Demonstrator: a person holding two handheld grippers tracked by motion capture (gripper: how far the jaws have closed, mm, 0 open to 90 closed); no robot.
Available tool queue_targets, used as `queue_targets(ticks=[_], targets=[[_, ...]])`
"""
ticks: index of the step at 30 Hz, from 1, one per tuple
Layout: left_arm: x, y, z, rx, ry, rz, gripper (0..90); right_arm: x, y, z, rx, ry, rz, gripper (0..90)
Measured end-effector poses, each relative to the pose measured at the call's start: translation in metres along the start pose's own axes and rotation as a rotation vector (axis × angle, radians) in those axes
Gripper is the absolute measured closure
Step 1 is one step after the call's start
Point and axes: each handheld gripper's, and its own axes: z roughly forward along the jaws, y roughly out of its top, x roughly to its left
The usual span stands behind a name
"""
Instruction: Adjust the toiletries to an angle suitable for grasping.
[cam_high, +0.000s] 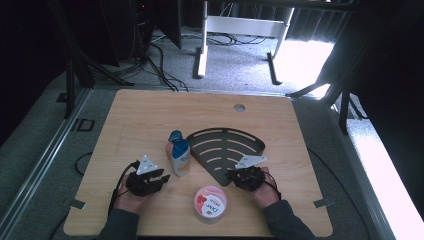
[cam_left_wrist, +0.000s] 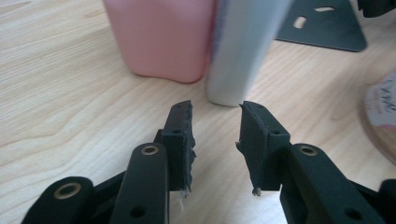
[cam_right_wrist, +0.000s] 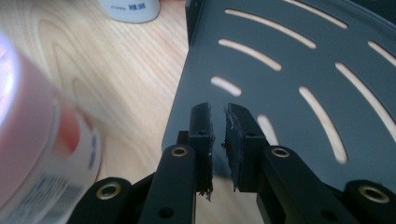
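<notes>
**Operator A:** Which step was judged to be in hand?

**Operator B:** An approach stage, most probably. Nothing was held. The left gripper (cam_high: 162, 177) was positioned to the left of the slotted tray (cam_high: 250, 145), aimed at the bottle (cam_high: 179, 155). Its jaws were spread, with bare table (cam_high: 140, 115) seen between them.

**Operator A:** And the right gripper (cam_high: 230, 175)?

**Operator B:** It was located over the tray's near corner. A narrow gap was left between the jaws, and nothing was pinched.

**Operator A:** Where were the items placed?

**Operator B:** The bottle was set just beside the tray's left edge. The pink-lidded tub (cam_high: 210, 202) was placed in front of the tray's near corner, apart from it.

**Operator A:** What was called for next?

**Operator B:** By estimate, the left jaws had to be widened and advanced around the bottle before closure. A steadying grip on the tray rim would have been required of the right gripper.
</notes>
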Motion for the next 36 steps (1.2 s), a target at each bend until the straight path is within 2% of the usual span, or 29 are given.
queue_targets(ticks=[7, 13, 17, 18, 20, 23, 32, 33, 36], targets=[[-0.010, -0.001, -0.003, -0.004, -0.022, 0.033, 60.0, 0.003, -0.015, -0.011, 0.004, 0.004, 0.004, 78.0], [-0.018, -0.003, -0.004, -0.004, -0.061, 0.070, 57.1, 0.006, -0.027, -0.023, 0.004, -0.004, -0.004, 74.1], [-0.021, -0.003, -0.003, 0.004, -0.076, 0.091, 57.2, 0.006, -0.034, -0.030, 0.004, -0.010, 0.007, 72.9], [-0.024, -0.003, -0.003, 0.000, -0.088, 0.103, 57.3, 0.006, -0.038, -0.033, -0.002, -0.002, 0.026, 71.6], [-0.024, -0.003, -0.003, 0.000, -0.088, 0.103, 57.3, 0.005, -0.040, -0.035, -0.005, 0.000, 0.029, 71.6], [-0.033, -0.003, 0.000, 0.013, -0.120, 0.146, 57.3, 0.011, -0.044, -0.036, -0.007, 0.013, 0.024, 70.7], [-0.046, -0.002, 0.004, 0.029, -0.160, 0.185, 59.0, 0.025, -0.041, -0.035, -0.006, 0.049, -0.019, 77.0], [-0.052, -0.002, 0.004, 0.025, -0.195, 0.203, 59.0, 0.030, -0.042, -0.035, -0.005, 0.065, -0.033, 81.3], [-0.058, 0.000, 0.006, 0.027, -0.219, 0.225, 59.6, 0.036, -0.042, -0.036, -0.010, 0.084, -0.047, 85.9]])
